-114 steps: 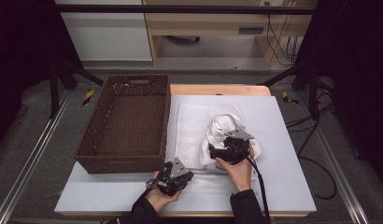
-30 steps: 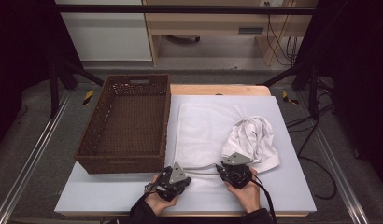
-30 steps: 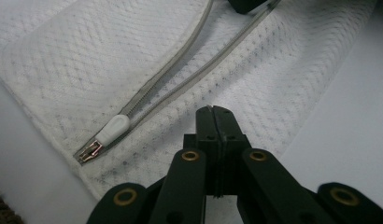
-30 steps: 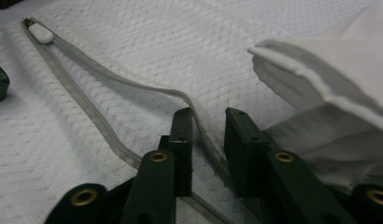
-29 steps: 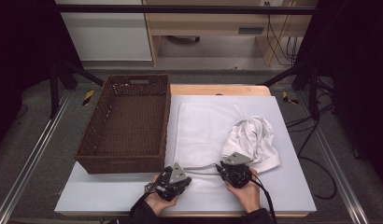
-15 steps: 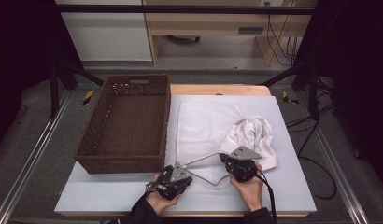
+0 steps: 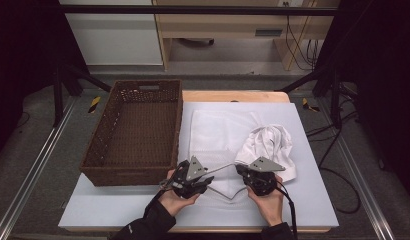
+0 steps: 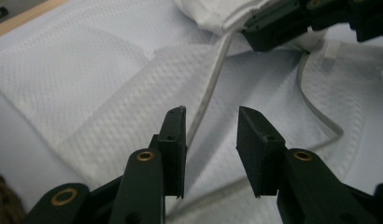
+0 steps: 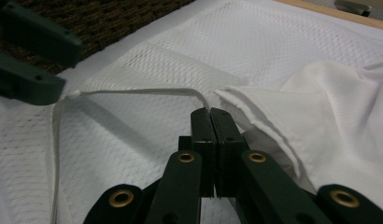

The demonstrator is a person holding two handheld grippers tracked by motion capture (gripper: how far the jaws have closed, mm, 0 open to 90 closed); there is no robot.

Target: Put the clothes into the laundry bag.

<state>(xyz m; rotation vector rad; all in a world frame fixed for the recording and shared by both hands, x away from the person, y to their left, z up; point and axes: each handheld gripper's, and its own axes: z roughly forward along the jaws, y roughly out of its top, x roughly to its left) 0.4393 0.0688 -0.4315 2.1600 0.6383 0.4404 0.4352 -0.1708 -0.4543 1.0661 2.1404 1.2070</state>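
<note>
A person works a white mesh garment (image 7: 228, 145) with two hand-held grippers at a table (image 7: 313, 200) covered in pale sheeting, a dark wicker basket (image 7: 135, 132) standing empty just beside the cloth on its left. The garment lies partly flat, its left portion spread smooth, while its right portion sits bunched in a loose heap (image 7: 270, 145) near the right gripper (image 7: 255, 177). A thin white drawstring (image 9: 133, 92) runs taut between the two tools. The right gripper's jaws are pressed tight together, pinching the cord where it meets the folded edge of the bunched fabric. The left gripper (image 8: 210, 126) hangs over the flat mesh with its jaws spread and nothing pressed between the pads; they have just been opening, and the cord now runs loose beneath them rather than in their grip, although in the right gripper view the cord's far end sits right at that tool's dark jaws.

Judged from how things lie, the work is at an early to middle stage: part of the garment is laid out, but the heap on the right is not yet smoothed or folded, and nothing has gone into the basket. What looks left is flattening that bunched side, tidying the cord, folding the piece and placing it in the basket
</note>
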